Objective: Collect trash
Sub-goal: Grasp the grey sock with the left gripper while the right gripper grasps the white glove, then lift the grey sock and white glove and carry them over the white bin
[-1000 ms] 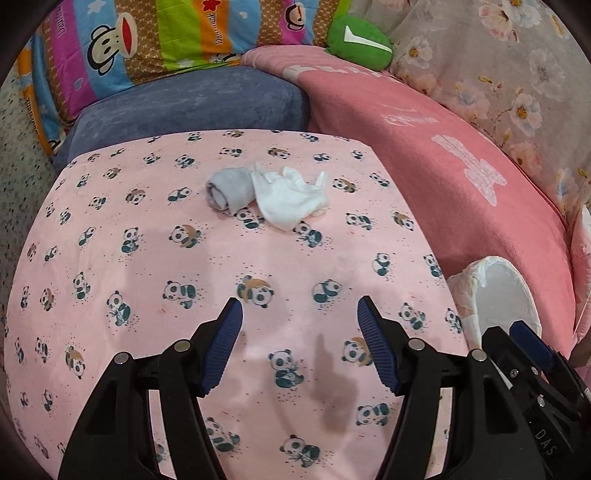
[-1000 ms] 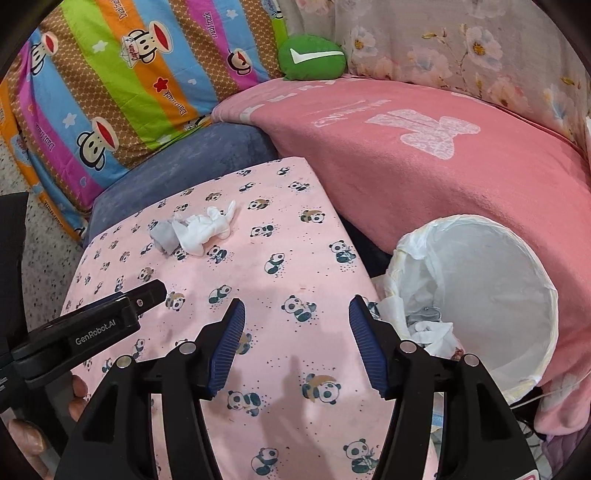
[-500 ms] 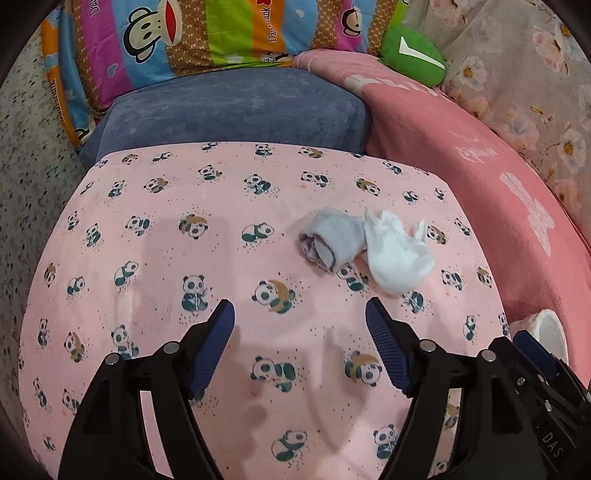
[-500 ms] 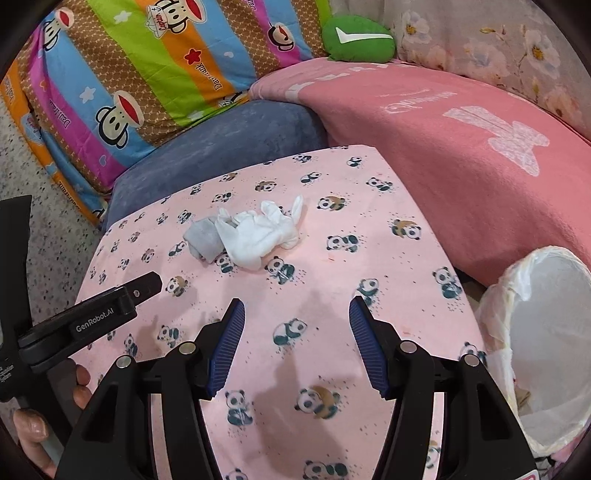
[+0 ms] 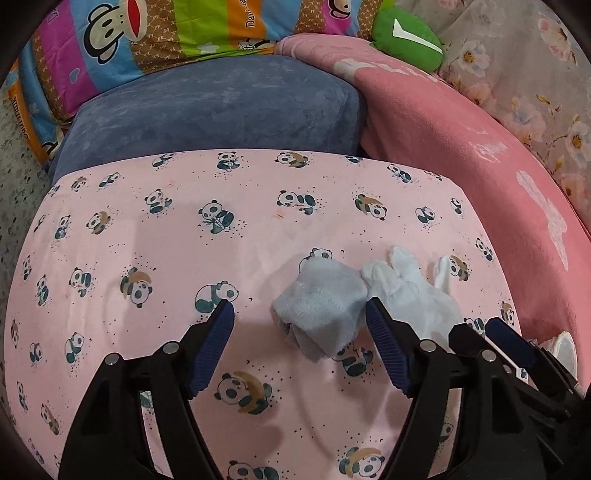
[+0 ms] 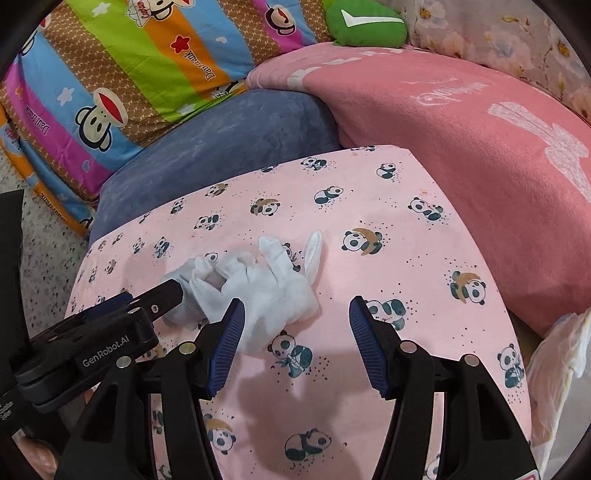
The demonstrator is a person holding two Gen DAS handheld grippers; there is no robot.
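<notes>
A crumpled grey cloth [image 5: 317,306] and a white glove [image 5: 410,291] lie side by side on the pink panda-print cover [image 5: 221,258]. My left gripper [image 5: 299,317] is open just above the cover, with the grey cloth between its fingers and close to the right pad; the pads do not press on it. In the right wrist view the white glove [image 6: 266,284] lies by the left fingertip of my open right gripper [image 6: 295,312], partly between the fingers. The left gripper's finger [image 6: 162,295] covers most of the grey cloth [image 6: 177,275] there.
A white trash bag [image 6: 565,339] shows at the right edge, beside the cover. Behind the cover are a blue cushion [image 5: 221,107], a pink blanket [image 6: 461,140], a striped monkey-print pillow [image 6: 129,66] and a green cushion [image 5: 406,33]. Speckled floor [image 5: 18,155] lies to the left.
Both grippers have moved forward and down to the two pieces. The grey cloth now sits between the left fingers, which stand a little wider. The trash bag has slid to the right view's edge.
</notes>
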